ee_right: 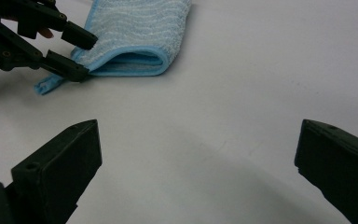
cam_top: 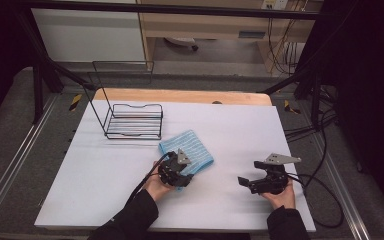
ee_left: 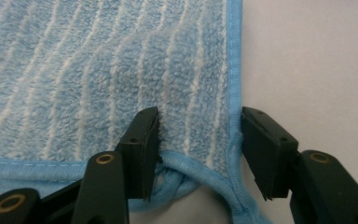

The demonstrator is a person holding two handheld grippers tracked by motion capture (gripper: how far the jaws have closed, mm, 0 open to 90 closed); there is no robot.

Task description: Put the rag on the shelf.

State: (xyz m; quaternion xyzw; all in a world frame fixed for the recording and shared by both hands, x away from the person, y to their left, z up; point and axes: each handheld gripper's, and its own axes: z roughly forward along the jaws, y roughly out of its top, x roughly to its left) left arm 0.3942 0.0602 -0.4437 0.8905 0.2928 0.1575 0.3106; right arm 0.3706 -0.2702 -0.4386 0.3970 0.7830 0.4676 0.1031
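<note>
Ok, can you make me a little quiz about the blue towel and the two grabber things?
1. True or false: the blue towel lies inside the wire rack.
2. Which gripper is at the towel's corner? A) the left gripper B) the right gripper C) both
3. How do the right gripper's jaws stand, and what is between them?

Key:
1. False. The towel lies folded on the white table, in front of the rack and apart from it.
2. A. Its jaws stand apart, either side of the towel's corner, not pinching it.
3. Wide open, with just bare table between them, well away from the towel.
</note>
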